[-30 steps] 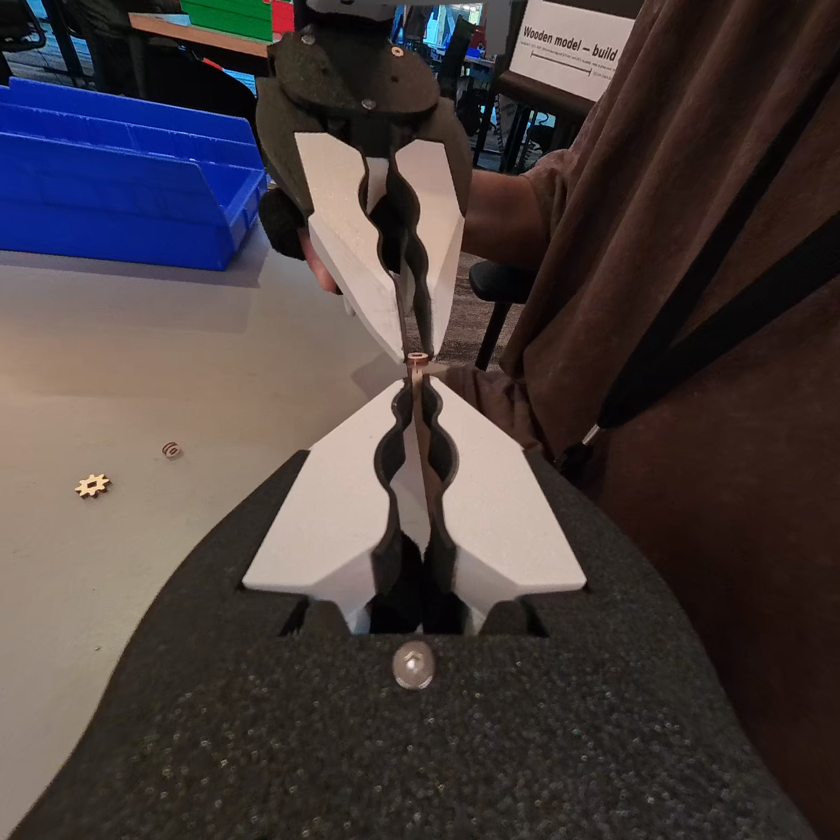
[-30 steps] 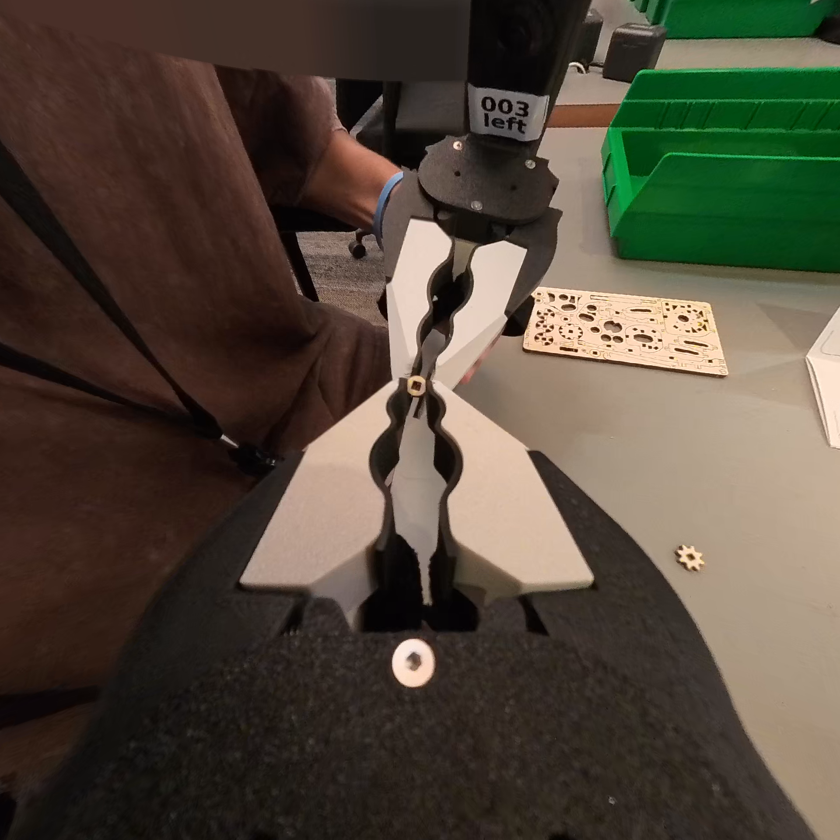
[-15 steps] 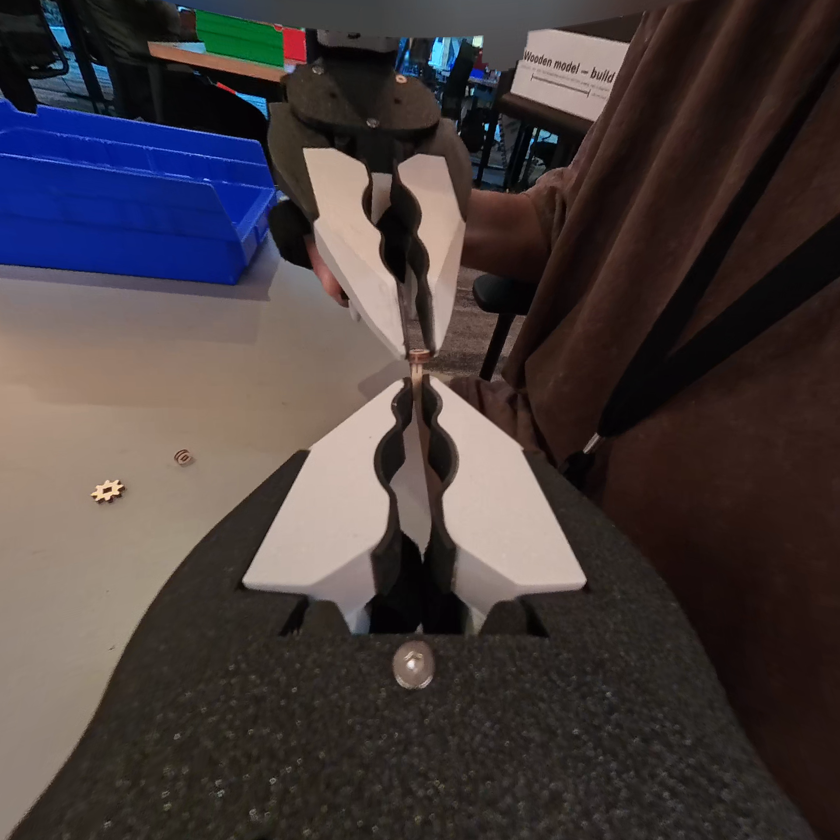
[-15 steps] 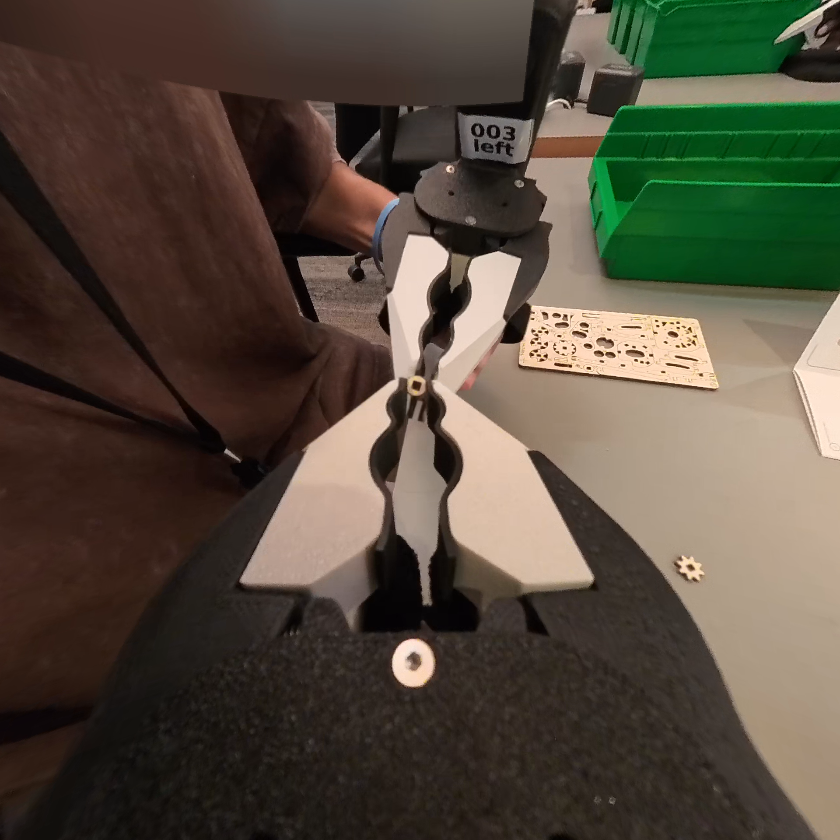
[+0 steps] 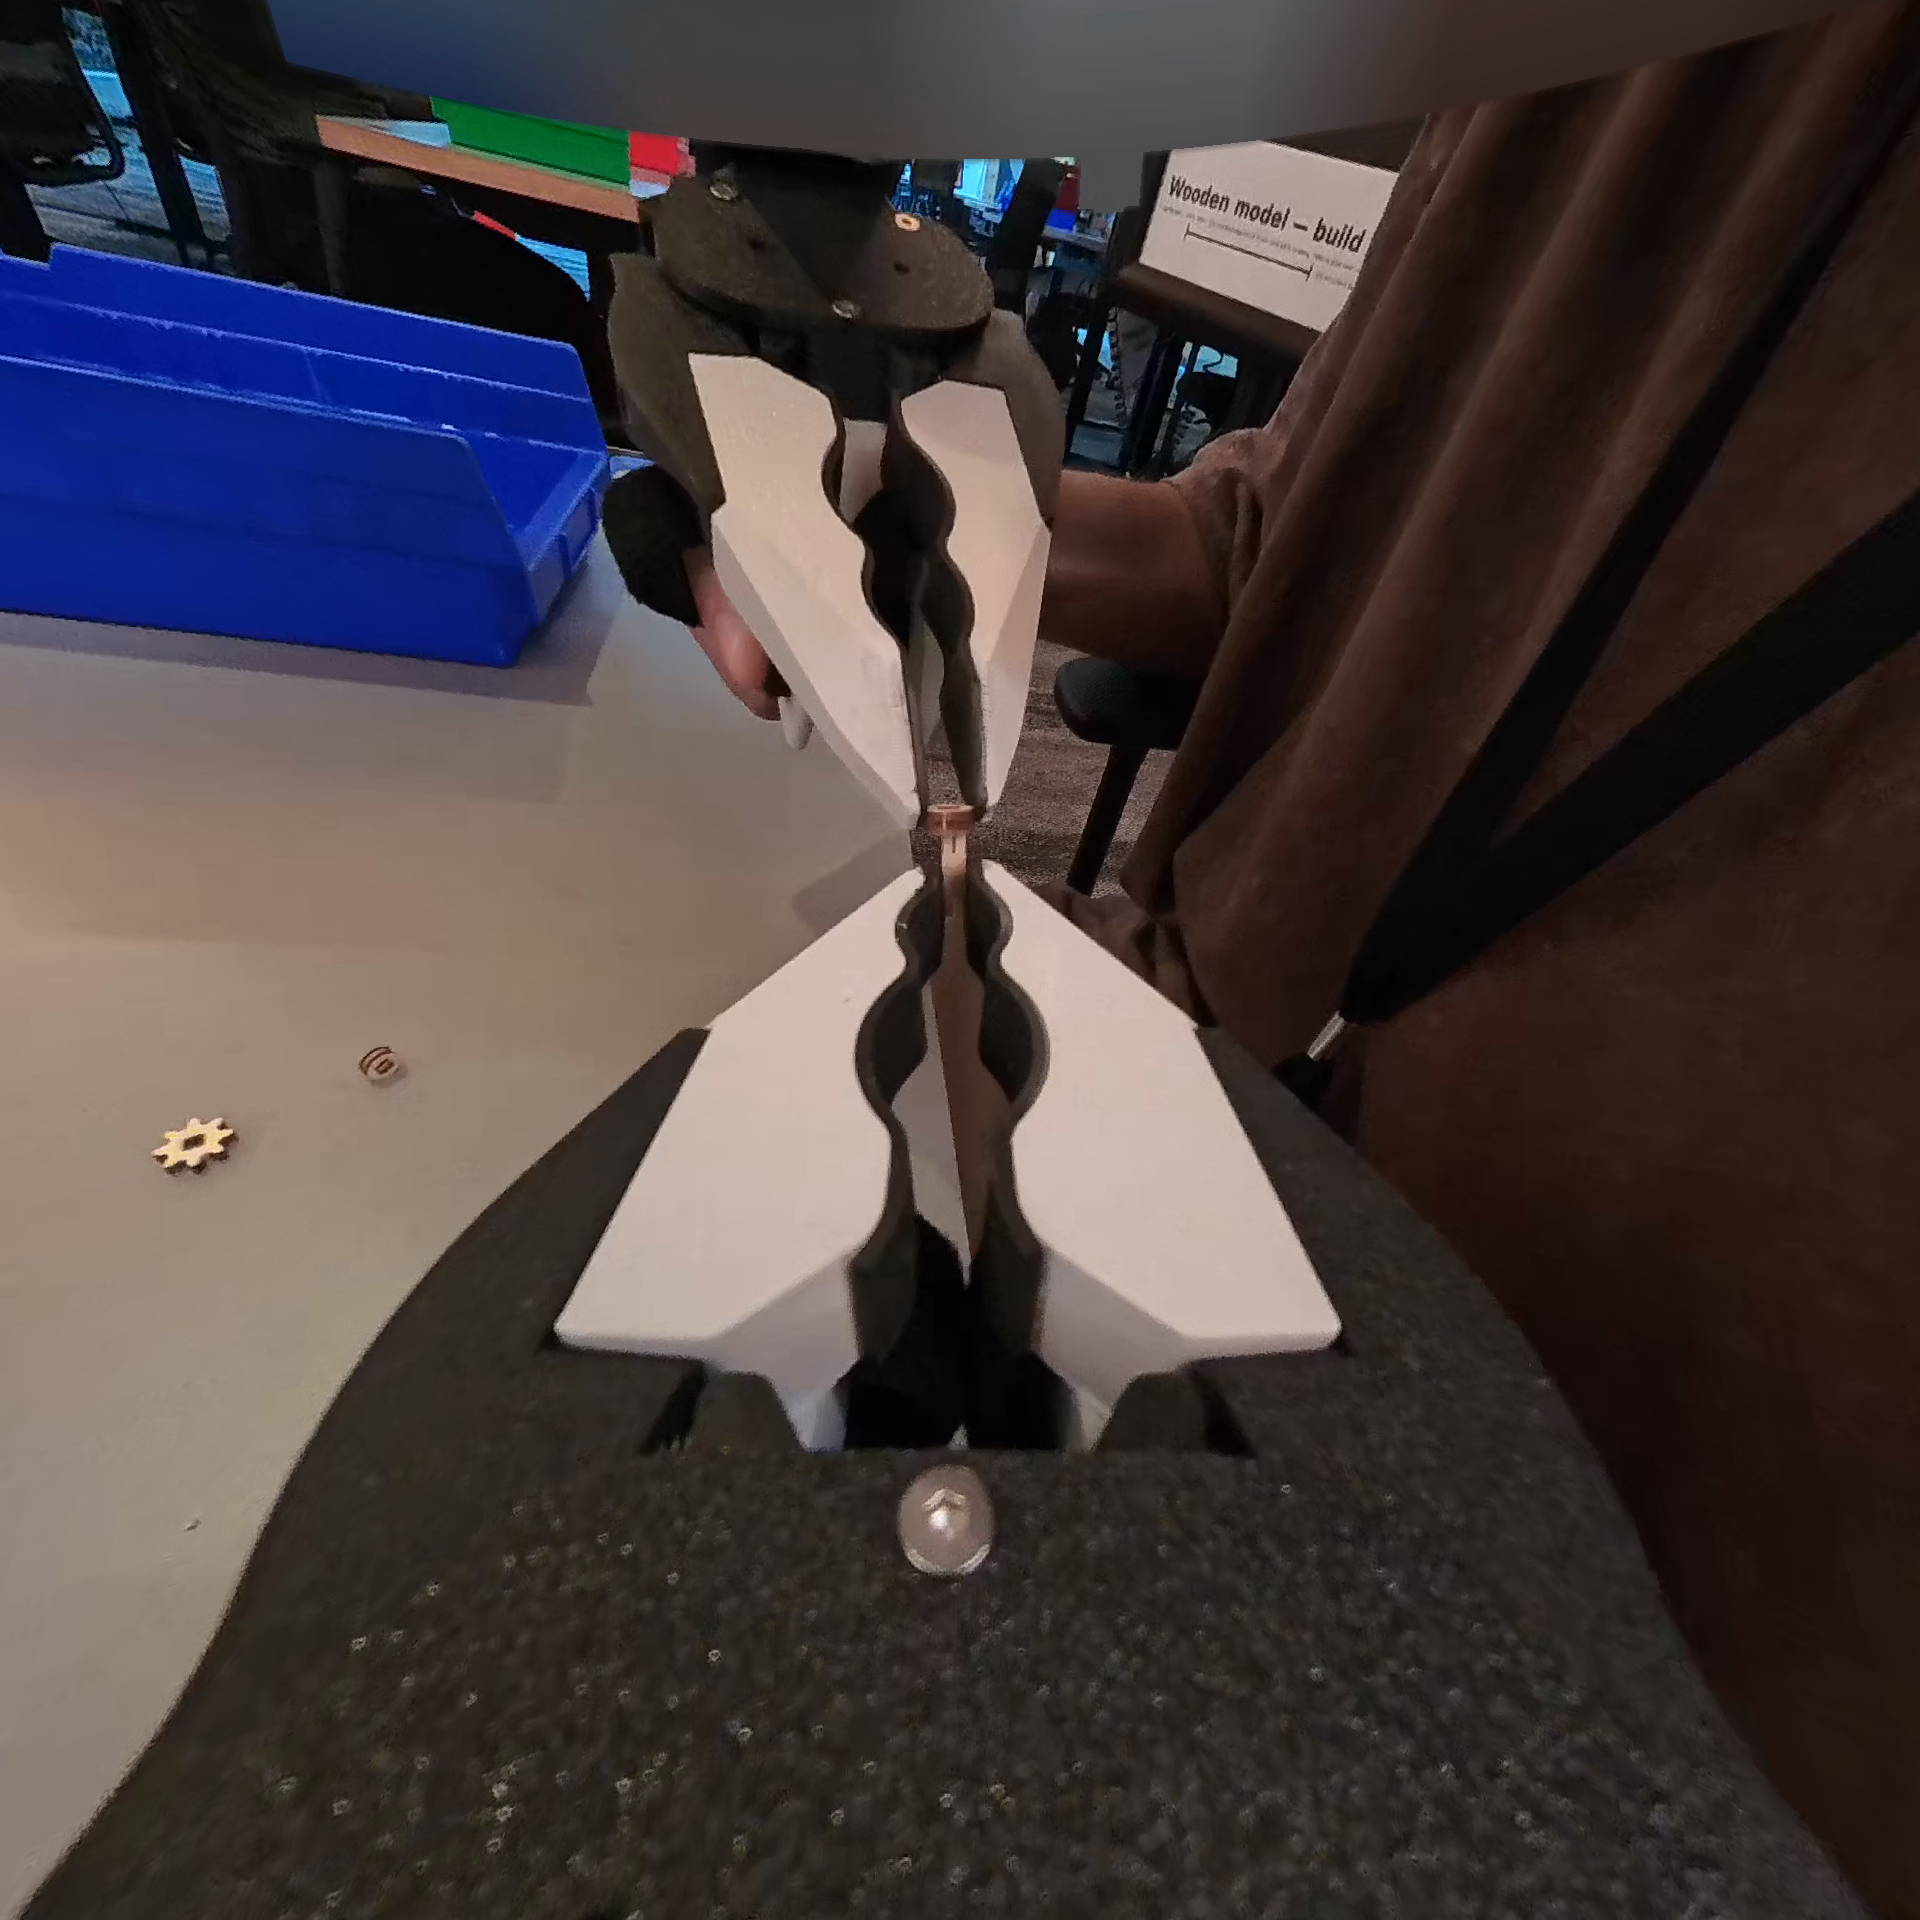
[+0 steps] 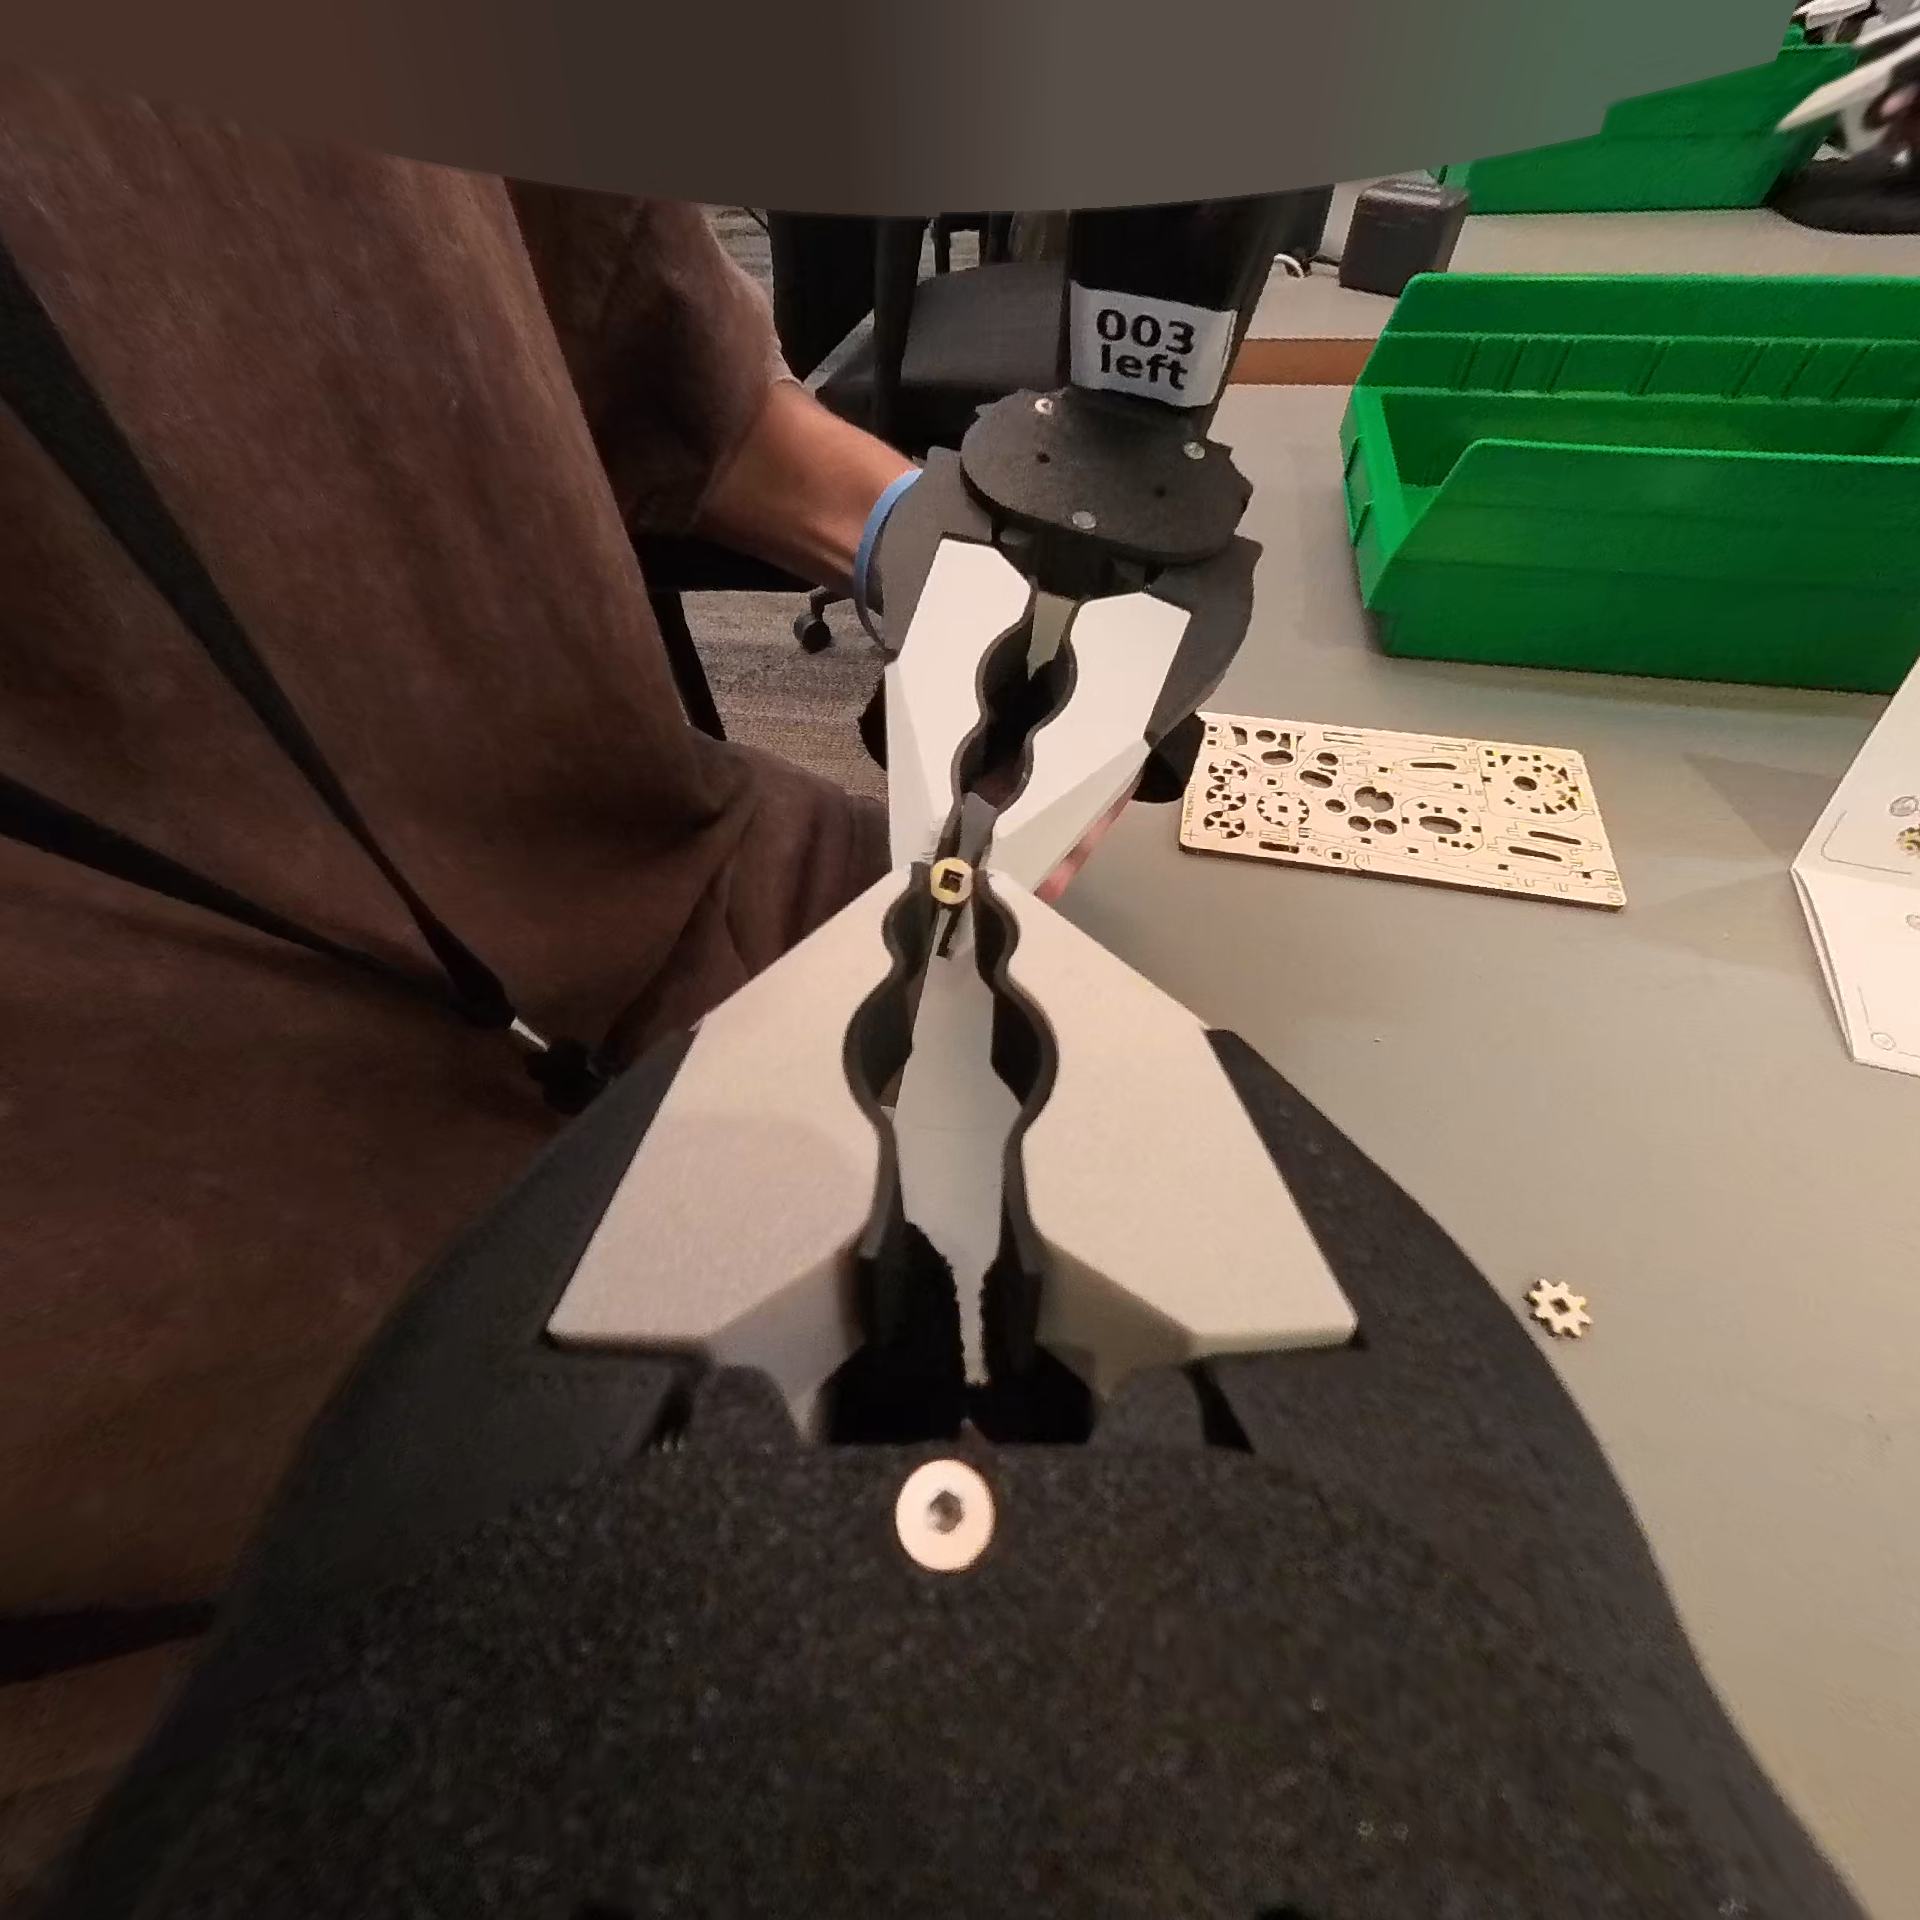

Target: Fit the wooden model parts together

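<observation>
My left gripper (image 5: 950, 883) is shut on a thin wooden peg (image 5: 952, 864) that sticks out past its tips. My right gripper (image 6: 951, 883) is shut on a small wooden ring with a square hole (image 6: 951, 881). The two grippers meet tip to tip above the table's near edge, in front of a person in a brown shirt. In the left wrist view the right gripper (image 5: 948, 805) comes down from above, and the ring (image 5: 948, 821) sits right at the peg's end. In the right wrist view the left gripper (image 6: 971, 821) stands just behind the ring. I cannot tell whether the peg is in the hole.
On the grey table lie a small wooden gear (image 5: 194, 1146) and a tiny ring (image 5: 380, 1064), with a blue bin (image 5: 291, 468) behind. The right wrist view shows a punched wooden sheet (image 6: 1403, 821), a green bin (image 6: 1662, 499), a paper sheet (image 6: 1870, 904) and the gear (image 6: 1558, 1307). Both grippers' tips are roughly 20 cm from the gear (image 6: 1558, 1307). Seen from the left wrist view (image 5: 197, 1136) as well.
Both grippers stay shut and tip to tip. The pair has shifted and tilted slightly over the table; the parts remain in their grips.
</observation>
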`<state>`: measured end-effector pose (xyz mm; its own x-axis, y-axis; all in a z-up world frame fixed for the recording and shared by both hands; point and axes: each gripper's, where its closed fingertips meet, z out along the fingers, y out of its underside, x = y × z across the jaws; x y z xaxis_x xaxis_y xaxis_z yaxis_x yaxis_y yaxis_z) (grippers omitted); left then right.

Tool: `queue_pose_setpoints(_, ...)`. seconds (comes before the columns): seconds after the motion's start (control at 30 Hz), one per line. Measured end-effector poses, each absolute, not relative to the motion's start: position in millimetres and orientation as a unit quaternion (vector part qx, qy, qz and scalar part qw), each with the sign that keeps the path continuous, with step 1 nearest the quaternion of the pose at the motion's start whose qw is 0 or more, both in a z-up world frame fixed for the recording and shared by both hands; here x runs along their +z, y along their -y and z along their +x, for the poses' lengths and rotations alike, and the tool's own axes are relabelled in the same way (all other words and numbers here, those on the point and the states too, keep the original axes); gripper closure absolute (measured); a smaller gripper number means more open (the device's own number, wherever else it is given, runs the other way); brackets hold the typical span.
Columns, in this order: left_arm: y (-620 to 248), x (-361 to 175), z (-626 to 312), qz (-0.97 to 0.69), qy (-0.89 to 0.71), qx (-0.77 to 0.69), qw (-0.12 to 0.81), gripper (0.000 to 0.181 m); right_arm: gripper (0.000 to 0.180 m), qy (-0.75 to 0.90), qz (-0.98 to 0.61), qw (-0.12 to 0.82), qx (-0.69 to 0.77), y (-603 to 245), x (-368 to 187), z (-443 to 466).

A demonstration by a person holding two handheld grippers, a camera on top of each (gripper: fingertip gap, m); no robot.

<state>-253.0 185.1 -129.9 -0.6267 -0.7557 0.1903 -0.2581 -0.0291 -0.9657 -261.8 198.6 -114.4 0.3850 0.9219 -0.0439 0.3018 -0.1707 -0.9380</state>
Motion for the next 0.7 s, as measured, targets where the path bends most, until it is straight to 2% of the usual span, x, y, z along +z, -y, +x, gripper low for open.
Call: queue_pose_setpoints(0.7,-186.7,-128.2,-253.6,-0.39,-0.662,-0.605,0.207,0.18,0.172,0.436,-0.681,0.48,0.34,-199.0,-114.1,-263.9)
